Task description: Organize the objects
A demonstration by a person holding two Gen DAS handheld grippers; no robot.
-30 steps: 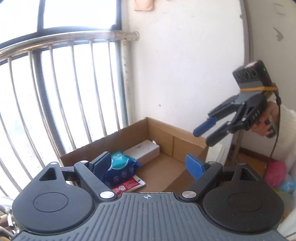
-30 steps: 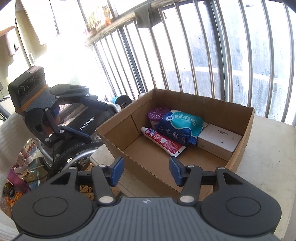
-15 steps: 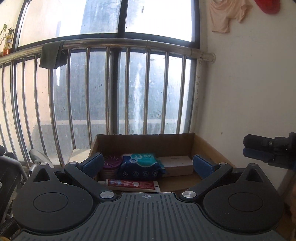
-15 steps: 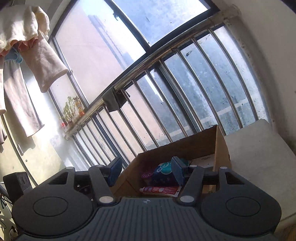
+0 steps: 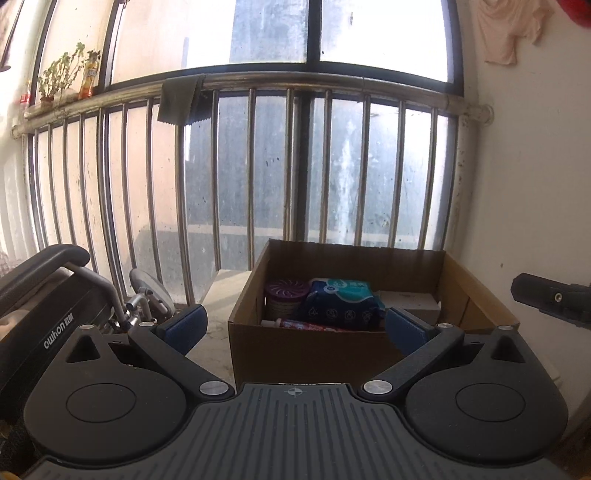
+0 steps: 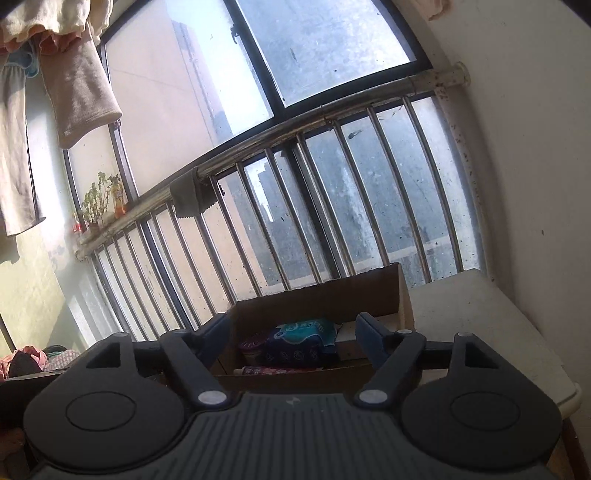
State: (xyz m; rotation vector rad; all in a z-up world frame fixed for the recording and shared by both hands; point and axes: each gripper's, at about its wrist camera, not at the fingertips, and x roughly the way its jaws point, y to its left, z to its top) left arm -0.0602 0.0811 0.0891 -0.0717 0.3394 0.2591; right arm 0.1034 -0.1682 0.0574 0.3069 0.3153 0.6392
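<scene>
Left gripper (image 5: 293, 325) spread wide, blue pads (image 5: 186, 326) apart with nothing between them, held short of the near wall of the cardboard box (image 5: 306, 356). Right gripper (image 6: 295, 338) likewise released and bare, fingers parted, also short of the box (image 6: 402, 299) and tilted, so the railing runs slantwise in that view. Part of the right gripper's black body just visible at the right edge of the left wrist view (image 5: 554, 301).

Box standing open on a pale tabletop (image 6: 465, 310), close to the far edge beneath the metal railing (image 5: 295, 83), toward the left end of the surface. Inside, along the far wall: purple round container (image 5: 284, 295) in the far left corner, upright; blue wipes pack (image 5: 341, 302) just beside it, in the middle, touching or nearly so; white carton (image 5: 410, 302) to the right of the pack, lying flat. Red toothpaste tube (image 5: 306, 325) lying on the box floor in front of the container and the pack, mostly hidden by the near wall.

Dark cloth (image 5: 181, 98) draped over the rail. Potted plant (image 5: 61, 75) on the ledge at far left. Black wheelchair (image 5: 55, 306) off the left end of the tabletop. Pale garment (image 5: 511, 29) hanging by the right wall.
</scene>
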